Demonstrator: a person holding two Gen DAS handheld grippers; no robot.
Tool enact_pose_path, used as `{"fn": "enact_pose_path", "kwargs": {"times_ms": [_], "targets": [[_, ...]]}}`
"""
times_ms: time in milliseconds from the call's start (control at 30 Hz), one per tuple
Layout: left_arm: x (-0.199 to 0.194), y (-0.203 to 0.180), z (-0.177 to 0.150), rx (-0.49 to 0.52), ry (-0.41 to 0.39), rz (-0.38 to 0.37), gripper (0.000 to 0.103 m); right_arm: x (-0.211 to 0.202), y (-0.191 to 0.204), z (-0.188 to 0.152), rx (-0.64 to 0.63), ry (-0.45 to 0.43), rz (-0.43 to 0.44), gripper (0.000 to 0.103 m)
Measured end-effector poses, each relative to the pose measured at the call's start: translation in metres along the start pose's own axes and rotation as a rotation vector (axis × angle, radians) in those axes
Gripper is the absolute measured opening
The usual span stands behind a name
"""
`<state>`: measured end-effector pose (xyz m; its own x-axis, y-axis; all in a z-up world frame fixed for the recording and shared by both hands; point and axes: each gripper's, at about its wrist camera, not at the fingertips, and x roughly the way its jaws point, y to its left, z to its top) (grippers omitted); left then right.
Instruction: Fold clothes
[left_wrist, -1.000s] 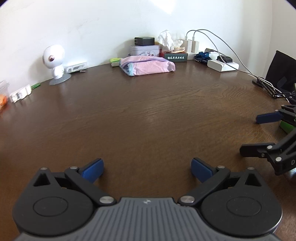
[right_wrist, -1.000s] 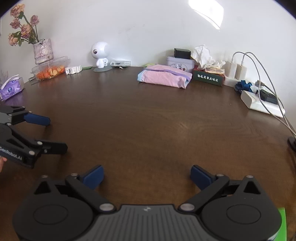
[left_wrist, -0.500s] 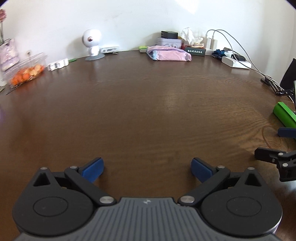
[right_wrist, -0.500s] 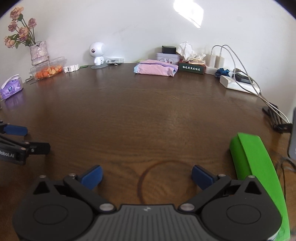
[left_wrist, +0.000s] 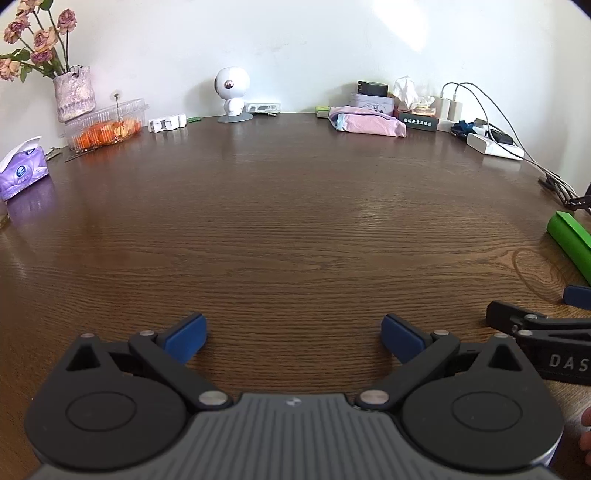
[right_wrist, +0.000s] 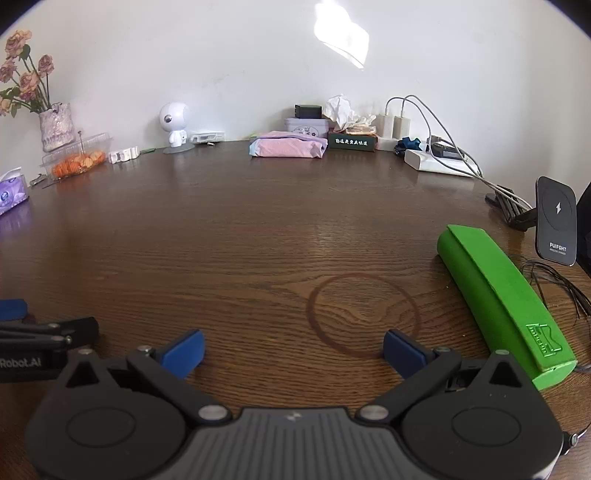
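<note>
Clothes-wise, the only garment I can spot is the folded pink garment (right_wrist: 288, 148) way over at the far edge of the surface (left_wrist: 295, 229), next to a dark green box (right_wrist: 352, 141) and in front of a lavender tin (right_wrist: 306, 127). It looks neatly squared off already, so I'd guess this fold is done. Both tools sit low at the near edge, well apart from it: left tool (left_wrist: 293, 334) spread wide and empty, right tool (right_wrist: 293, 349) the same. If another piece comes out, lay it flat mid-surface, clear of the green case (right_wrist: 502, 299) and cables on the right. Containers: a clear clamshell (left_wrist: 105, 123) holding orange stuff (can't tell what), a vase (left_wrist: 74, 94) with dried roses, and a purple tissue pack (left_wrist: 23, 173).
</note>
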<state>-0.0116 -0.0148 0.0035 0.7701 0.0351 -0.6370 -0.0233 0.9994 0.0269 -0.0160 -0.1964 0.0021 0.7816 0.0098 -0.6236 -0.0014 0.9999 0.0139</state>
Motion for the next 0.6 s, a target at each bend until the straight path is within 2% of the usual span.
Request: {"fn": "enact_pose_path", "kwargs": {"times_ms": [267, 600], "targets": [[0.006, -0.009, 0.002, 0.008, -0.033, 0.005, 0.102, 0.007, 0.003, 0.005, 0.062, 0.002, -0.079, 0.103], [0.015, -0.006, 0.012, -0.002, -0.013, -0.017, 0.102, 0.012, 0.0, 0.011, 0.062, 0.019, -0.078, 0.103]]}}
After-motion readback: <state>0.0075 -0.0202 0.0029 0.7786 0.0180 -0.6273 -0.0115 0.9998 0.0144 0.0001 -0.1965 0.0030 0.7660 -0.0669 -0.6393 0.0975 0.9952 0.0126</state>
